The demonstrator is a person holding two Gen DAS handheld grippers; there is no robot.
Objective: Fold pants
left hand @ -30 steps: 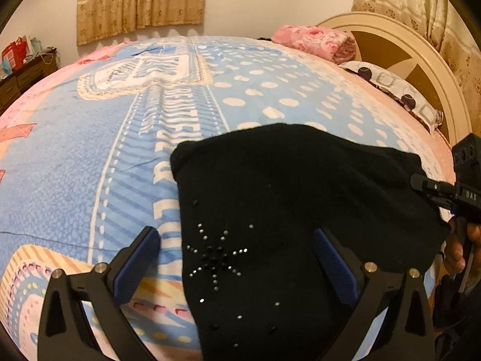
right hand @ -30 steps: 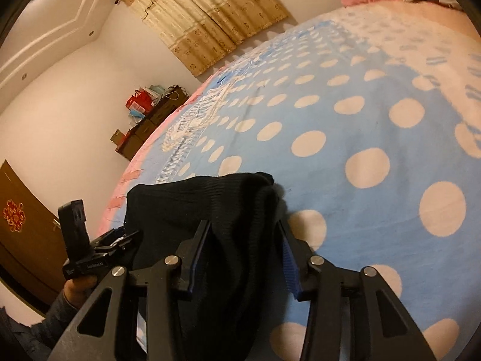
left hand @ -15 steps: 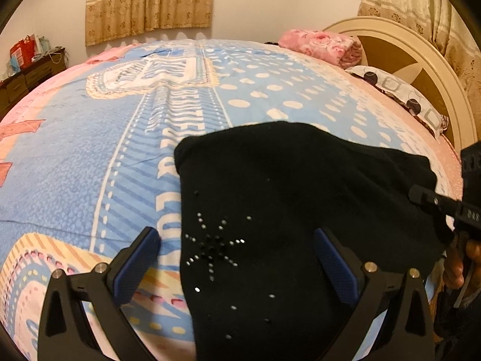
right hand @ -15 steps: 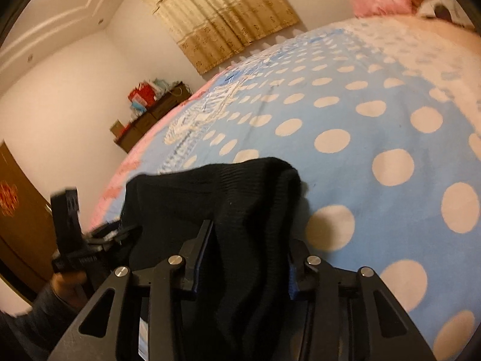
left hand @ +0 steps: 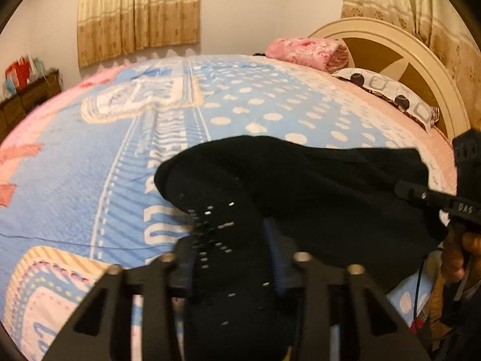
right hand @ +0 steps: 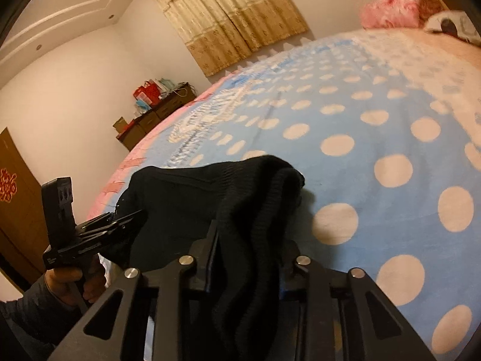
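The black pants (left hand: 300, 186), with small rhinestones on the cloth, lie bunched near the front edge of the bed (left hand: 90, 156). My left gripper (left hand: 231, 258) is shut on a fold of the pants near the rhinestones. My right gripper (right hand: 249, 258) is shut on the ribbed edge of the same pants (right hand: 210, 198), lifting it slightly. Each gripper shows in the other's view: the right one (left hand: 451, 207) at the far right, the left one (right hand: 90, 234) at the lower left.
The bed has a blue spotted cover (right hand: 375, 150). A pink blanket (left hand: 306, 51) and a patterned pillow (left hand: 390, 96) lie by the cream headboard (left hand: 405, 54). Curtains (left hand: 138, 12) hang behind. A dark cabinet (right hand: 156, 117) with bags stands by the wall.
My left gripper was open over the pants and has closed on the cloth. The pants have gathered and lifted off the bed between both grippers. My right gripper has stayed shut on its edge.
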